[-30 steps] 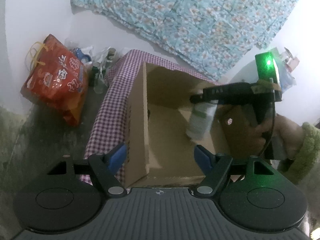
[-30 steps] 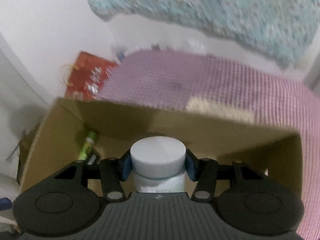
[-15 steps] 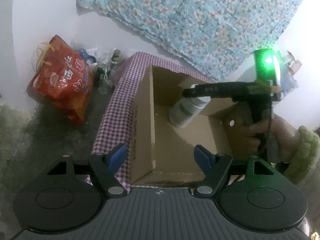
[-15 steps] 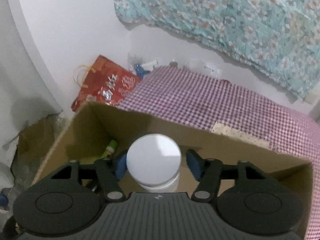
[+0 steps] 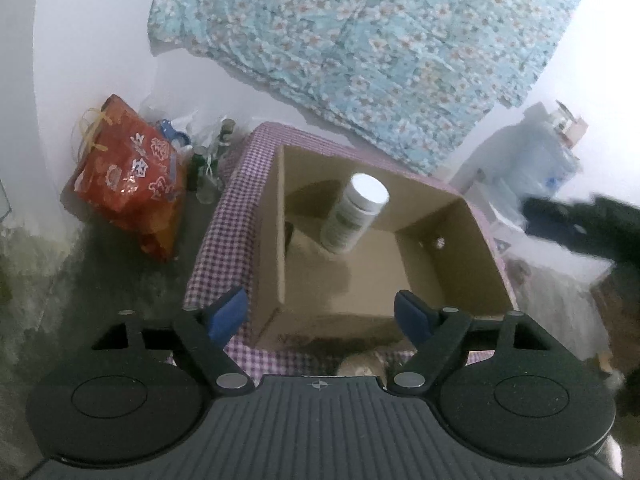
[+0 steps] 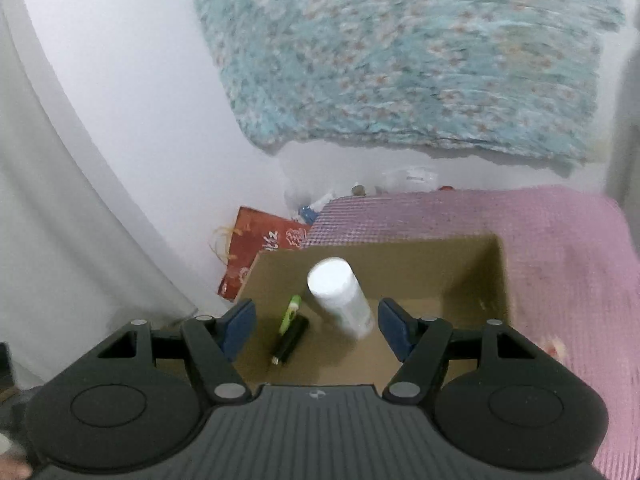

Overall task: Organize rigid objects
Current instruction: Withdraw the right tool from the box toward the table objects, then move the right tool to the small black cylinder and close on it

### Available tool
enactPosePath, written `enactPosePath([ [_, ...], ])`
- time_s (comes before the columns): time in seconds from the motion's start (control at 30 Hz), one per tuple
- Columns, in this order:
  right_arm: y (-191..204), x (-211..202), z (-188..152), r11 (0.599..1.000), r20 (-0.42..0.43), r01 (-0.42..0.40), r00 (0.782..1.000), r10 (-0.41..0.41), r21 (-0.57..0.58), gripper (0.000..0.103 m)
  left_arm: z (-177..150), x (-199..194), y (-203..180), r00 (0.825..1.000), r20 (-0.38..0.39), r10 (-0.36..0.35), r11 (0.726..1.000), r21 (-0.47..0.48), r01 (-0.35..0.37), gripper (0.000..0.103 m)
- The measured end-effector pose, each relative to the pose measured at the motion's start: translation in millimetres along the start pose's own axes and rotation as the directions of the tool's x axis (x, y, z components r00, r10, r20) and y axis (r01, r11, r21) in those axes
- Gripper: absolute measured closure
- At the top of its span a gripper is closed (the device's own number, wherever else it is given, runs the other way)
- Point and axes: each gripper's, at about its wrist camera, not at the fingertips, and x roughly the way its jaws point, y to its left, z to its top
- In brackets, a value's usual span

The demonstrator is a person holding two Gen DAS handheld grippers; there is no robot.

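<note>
A white bottle with a white cap [image 5: 354, 214] [image 6: 340, 298] stands in an open cardboard box [image 5: 460, 256] [image 6: 496, 280] on a checked cloth. A green tube [image 6: 291, 314] and a black cylinder [image 6: 291, 340] lie on the box floor to the bottle's left in the right wrist view. My left gripper [image 5: 320, 312] is open and empty above the box's near edge. My right gripper [image 6: 316, 328] is open and empty above the box, clear of the bottle. It shows as a dark blur at the right edge of the left wrist view [image 5: 576, 228].
The checked cloth [image 5: 224, 216] [image 6: 560, 232] covers the surface under the box. A red bag [image 5: 128, 176] [image 6: 256, 248] and several small bottles [image 5: 208, 172] sit on the floor to the left. A floral blanket [image 5: 360, 48] hangs on the white wall behind.
My right gripper opened, let go of the white bottle in the box and pulled back up and to the right. The left gripper rose slightly.
</note>
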Motion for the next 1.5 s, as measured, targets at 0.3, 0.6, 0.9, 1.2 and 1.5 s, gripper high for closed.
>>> enactPosePath([
  [0.3,-59,-72,-112,0.968,-0.036,0.092,0.996,-0.086,0.235,0.033,-37,9,-55,0.998,-0.053,-0.026,0.986,0.161,0.034,0.018],
  [0.6,-106,-49,-195,0.891,-0.157,0.112,0.986,-0.046,0.441,0.051,-99,70,-130,0.978,-0.194,-0.075,0.918,0.369,0.143,0.026],
  [0.9,-140,-22,-211,0.839,-0.192,0.09,0.981,0.017,0.536,0.069,-124,113,-172,0.95,-0.3,-0.083,0.841,0.491,0.229,0.051],
  [1.2,-166,-23,-207,0.835,-0.182,0.073,0.983,0.032,0.545,0.071,-118,132,-179,0.925,-0.375,-0.067,0.849,0.466,0.251,0.064],
  [1.5,-164,-62,-199,0.864,-0.12,0.066,0.993,-0.006,0.499,0.071,-97,112,-175,0.963,-0.266,-0.046,0.854,0.49,0.176,0.063],
])
